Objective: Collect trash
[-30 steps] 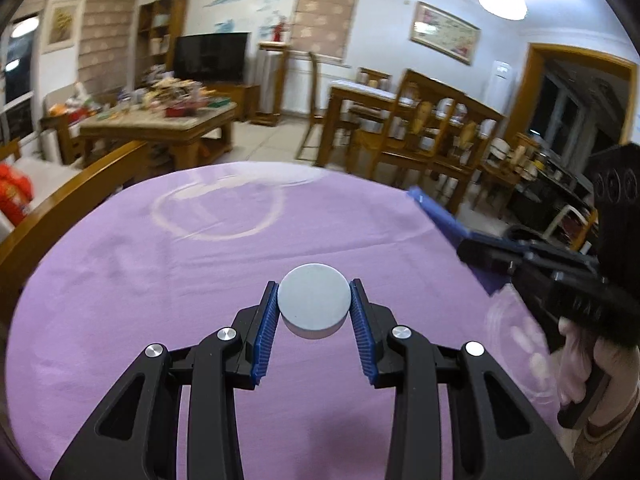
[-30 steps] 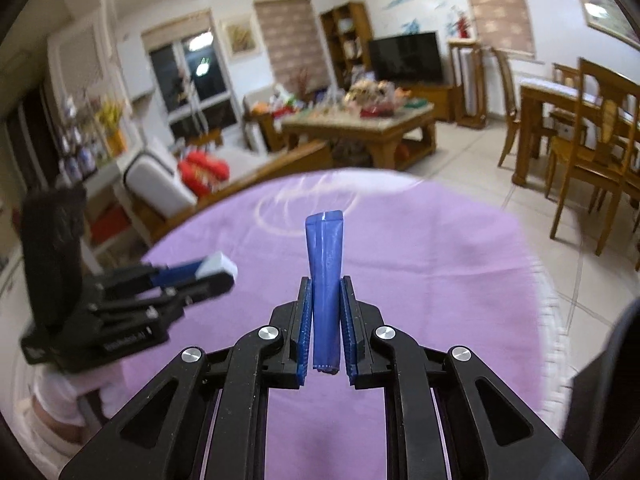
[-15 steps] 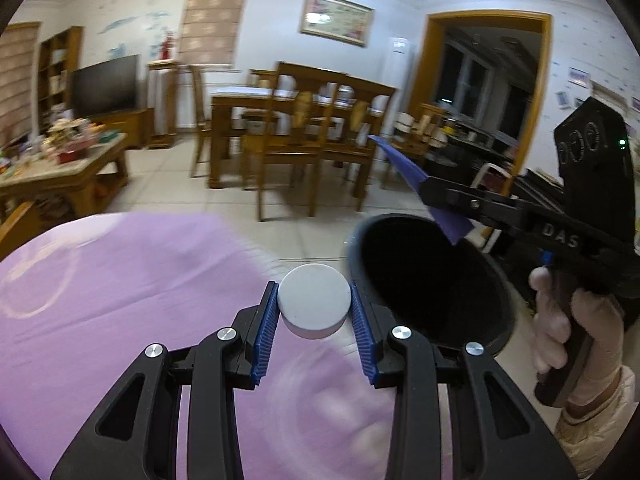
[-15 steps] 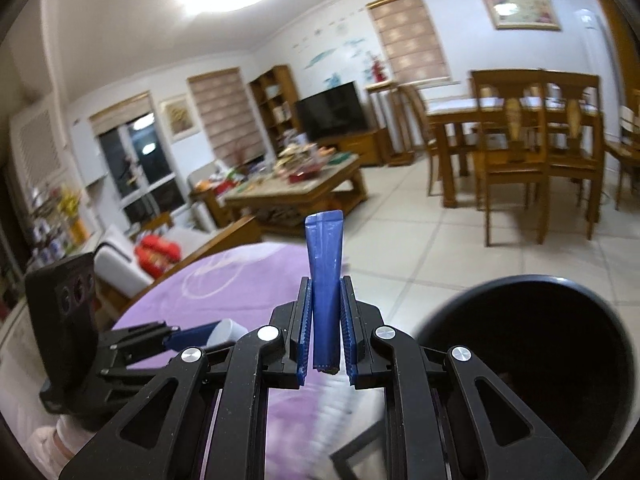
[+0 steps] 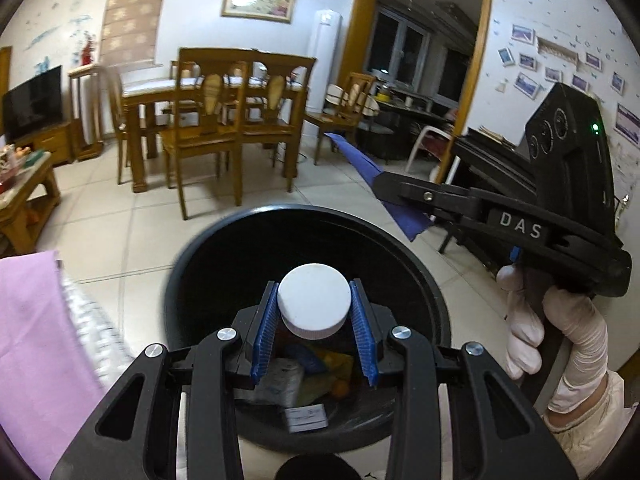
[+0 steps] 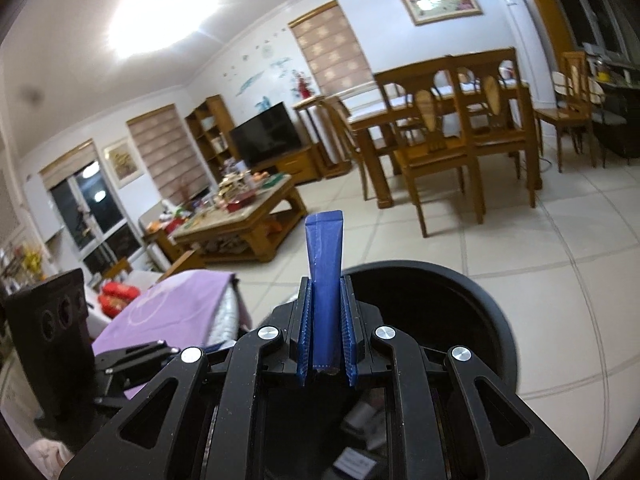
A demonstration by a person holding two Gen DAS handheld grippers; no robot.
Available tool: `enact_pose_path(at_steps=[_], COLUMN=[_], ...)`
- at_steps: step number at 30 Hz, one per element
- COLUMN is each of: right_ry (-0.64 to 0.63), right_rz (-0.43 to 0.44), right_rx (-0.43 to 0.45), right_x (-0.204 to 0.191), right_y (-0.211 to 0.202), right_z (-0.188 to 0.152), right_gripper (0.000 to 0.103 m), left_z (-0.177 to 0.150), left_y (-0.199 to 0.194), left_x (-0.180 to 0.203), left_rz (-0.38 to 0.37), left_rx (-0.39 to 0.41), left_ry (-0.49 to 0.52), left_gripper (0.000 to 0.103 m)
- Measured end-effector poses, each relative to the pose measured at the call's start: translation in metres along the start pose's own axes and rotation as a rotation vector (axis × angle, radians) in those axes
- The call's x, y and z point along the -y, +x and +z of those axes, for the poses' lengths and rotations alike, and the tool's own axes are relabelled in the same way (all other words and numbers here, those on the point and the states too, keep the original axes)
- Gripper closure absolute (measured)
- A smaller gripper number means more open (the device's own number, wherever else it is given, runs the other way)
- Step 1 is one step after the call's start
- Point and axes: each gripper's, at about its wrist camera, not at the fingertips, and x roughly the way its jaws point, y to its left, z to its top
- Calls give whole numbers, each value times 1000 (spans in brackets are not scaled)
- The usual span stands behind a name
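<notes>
My left gripper (image 5: 314, 304) is shut on a small bottle with a white cap (image 5: 313, 301), held over the open black trash bin (image 5: 404, 256). Several pieces of trash (image 5: 308, 384) lie at the bin's bottom. In the right wrist view my right gripper (image 6: 326, 308) is shut on a flat blue wrapper (image 6: 325, 256) that sticks up between its pads, above the near rim of the same bin (image 6: 472, 300). From the left wrist view the right gripper (image 5: 394, 194) with the blue wrapper (image 5: 368, 168) hangs over the bin's far right rim, in a white-gloved hand (image 5: 560, 328).
The purple-covered table (image 5: 36, 328) lies left of the bin, its edge close to the rim. Beyond is tiled floor (image 5: 120, 216), a wooden dining set (image 5: 224, 120), a cluttered coffee table (image 6: 240, 208) and a doorway (image 5: 420, 60) at the right.
Both grippers swung off the purple table to the right and now hang over the black bin, each still holding its item. The bin came into view and grew larger.
</notes>
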Motion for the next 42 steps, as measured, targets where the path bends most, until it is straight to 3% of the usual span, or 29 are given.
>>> enact_pose_path(at_steps=[11,20,23,24,25,26,27,29,32,42], right_ry=[47,62,60,59,58,58,56,48,44,60], right_rz=[-22,-15,-14,-13,-11,-8,-7,-4,3,21], right_rx=[-10,-20,-18,-12,-7,0,9,12,16,20], right_x=[41,31,30,30,31,29,28,24,22,11], right_y=[5,14,15,15,16,16,16,16,19,18], right_z=[-6,-8,-7,-8,-7,-6,-7,-7,-9,-12], right_gripper=[88,85,73,64,53,50,48,48,34,16], left_z=[-1,-3,-2,-3,-3,-2,-2,-2,-1,3], left_y=[27,31,29,30,28,26,23,19,18,16], left_x=[31,42,45,48,48,49,49,49,52,52], left_rz=[-23,-24,0,12,28,48,63,74,102,122], left_rx=[-39,-47,-37,-35,-31,-18,-1,23,21,18], left_ry=[37,62,72,74,75,75,77,83,95,110], left_gripper=[67,67,64,60,42,20,15,13,5,6])
